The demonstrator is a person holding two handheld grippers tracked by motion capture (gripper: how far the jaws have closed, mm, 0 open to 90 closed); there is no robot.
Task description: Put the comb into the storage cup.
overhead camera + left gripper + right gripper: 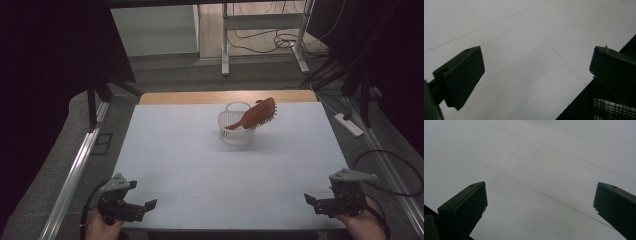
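Table (165, 165): pale sheet with faint grid lines, a wooden strip showing along the far edge.

Basket (231, 134): small, white, slatted, with a loop handle at its far side. It stands upright on the far half of the table, a little right of centre.

Brush (256, 116): reddish-brown hairbrush. It lies tilted across the basket, handle end down inside it, head propped over the right rim and sticking out past it, bristles facing right and down.

Left gripper (144, 206): at the near left corner of the table, held in the person's left hand (102, 227), pointing right, toward the middle. In the left gripper view its jaws stand wide apart with bare table between them; nothing is held. A strip of checked cloth (611, 110) shows past the table edge at lower right of that view.

Right gripper (313, 202): at the near right corner, held in the right hand (362, 222), pointing left. In the right gripper view its jaws are likewise spread wide over bare table, empty.

Both grippers are well apart from the basket and brush, and from each other.
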